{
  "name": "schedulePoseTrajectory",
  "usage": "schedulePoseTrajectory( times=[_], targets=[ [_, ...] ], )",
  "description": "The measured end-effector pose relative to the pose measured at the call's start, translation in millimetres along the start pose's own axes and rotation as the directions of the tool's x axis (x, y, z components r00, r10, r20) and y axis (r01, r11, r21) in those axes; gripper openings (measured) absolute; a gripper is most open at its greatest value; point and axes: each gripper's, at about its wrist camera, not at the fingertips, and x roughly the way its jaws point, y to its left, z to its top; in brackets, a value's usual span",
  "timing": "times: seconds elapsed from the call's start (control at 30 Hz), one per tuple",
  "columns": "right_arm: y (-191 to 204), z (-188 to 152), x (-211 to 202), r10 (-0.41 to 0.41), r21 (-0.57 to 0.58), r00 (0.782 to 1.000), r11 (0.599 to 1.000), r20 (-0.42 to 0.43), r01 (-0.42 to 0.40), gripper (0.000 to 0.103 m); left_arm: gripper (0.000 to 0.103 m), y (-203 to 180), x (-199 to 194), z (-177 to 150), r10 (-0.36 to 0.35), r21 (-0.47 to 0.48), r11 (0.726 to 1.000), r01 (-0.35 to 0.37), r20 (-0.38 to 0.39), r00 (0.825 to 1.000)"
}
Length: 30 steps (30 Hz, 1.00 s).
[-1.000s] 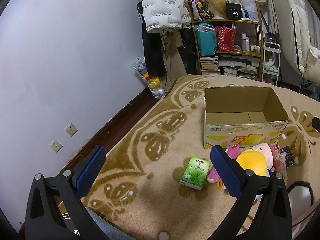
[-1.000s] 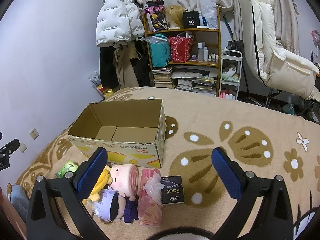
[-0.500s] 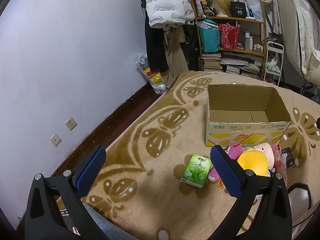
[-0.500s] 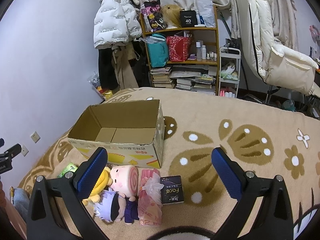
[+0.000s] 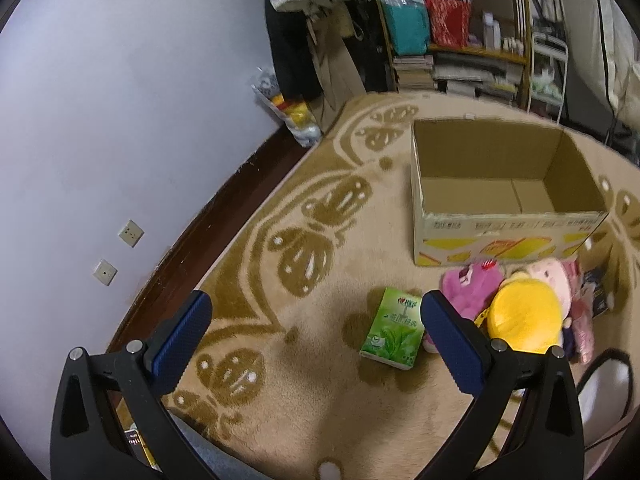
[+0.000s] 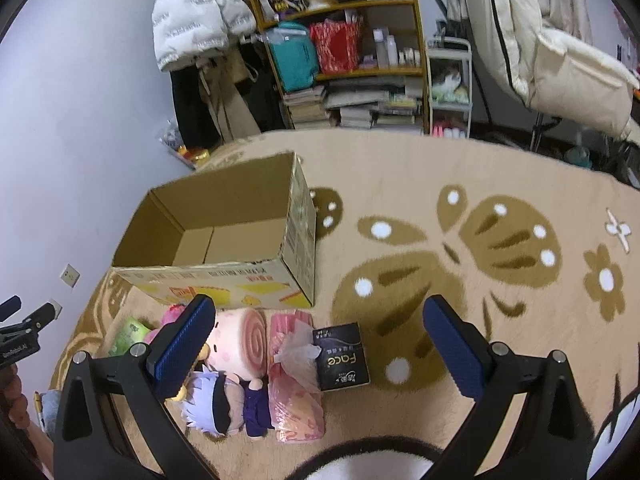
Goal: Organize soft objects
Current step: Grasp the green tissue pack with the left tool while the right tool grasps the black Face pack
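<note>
Status: nothing is packed yet. The open brown cardboard box with yellow printed sides [image 6: 224, 248] stands on the beige rug with brown butterfly patterns [image 6: 440, 168], and its interior shows bare cardboard only. All soft items lie outside it, clustered against its near wall: a green soft tissue pack [image 5: 394, 329], a magenta plush toy [image 5: 472, 284], a round yellow plush [image 5: 525, 317], a pink roll-shaped plush with a face [image 6: 244, 340], a silver-haired plush doll in dark clothing [image 6: 222, 400], a pink plastic-wrapped tissue pack [image 6: 294, 384] and a black tissue pack printed "Face" [image 6: 342, 356]. By my judgement the whole job remains, each item needing transfer into the box. The left gripper [image 5: 316, 342] has its jaws spread wide and holds nothing; the green pack lies ahead of it, just inside its right finger, apparently well below. The right gripper [image 6: 320, 346] is likewise spread and unloaded, with the roll plush, pink pack and black pack lying between its fingers in view, none touched.
</note>
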Motion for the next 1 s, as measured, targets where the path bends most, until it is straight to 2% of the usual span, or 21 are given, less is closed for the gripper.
schedulePoseTrajectory(
  times=[0.27, 0.4, 0.5, 0.87, 0.9, 0.93, 1.0],
  targets=[
    [-1, -1, 33, -0.029, -0.002, 0.994, 1.000, -0.108, 0.029, 0.103, 0.103, -14, 40, 4, 0.005, 0.066, 0.998, 0.002, -0.099, 0.995],
    [-5, -4, 44, -0.038, 0.010, 0.988, 0.999, -0.152, 0.040, 0.103, 0.103, -20, 74, 5, -0.007, 0.063, 0.998, 0.020, -0.202, 0.979],
    [-10, -7, 53, -0.031, 0.029, 0.983, 0.999, -0.183, 0.037, 0.103, 0.103, -27, 93, 3, -0.005, 0.065, 0.998, 0.022, -0.247, 0.969],
    [-27, -17, 93, -0.039, 0.079, 0.955, 0.995, -0.292, 0.065, 0.103, 0.103, -49, 125, -3, -0.020, 0.099, 0.994, 0.055, -0.328, 0.944],
    [-28, -17, 95, -0.042, 0.081, 0.953, 0.994, -0.300, 0.069, 0.103, 0.103, -50, 129, -3, -0.022, 0.096, 0.994, 0.057, -0.335, 0.942],
    [-30, -19, 99, -0.047, 0.083, 0.948, 0.994, -0.314, 0.077, 0.096, 0.103, -51, 132, -3, -0.024, 0.093, 0.994, 0.059, -0.343, 0.939],
    [-33, -21, 105, -0.051, 0.091, 0.941, 0.992, -0.333, 0.086, 0.091, 0.103, -52, 137, -4, -0.030, 0.090, 0.994, 0.066, -0.359, 0.933]
  ],
)
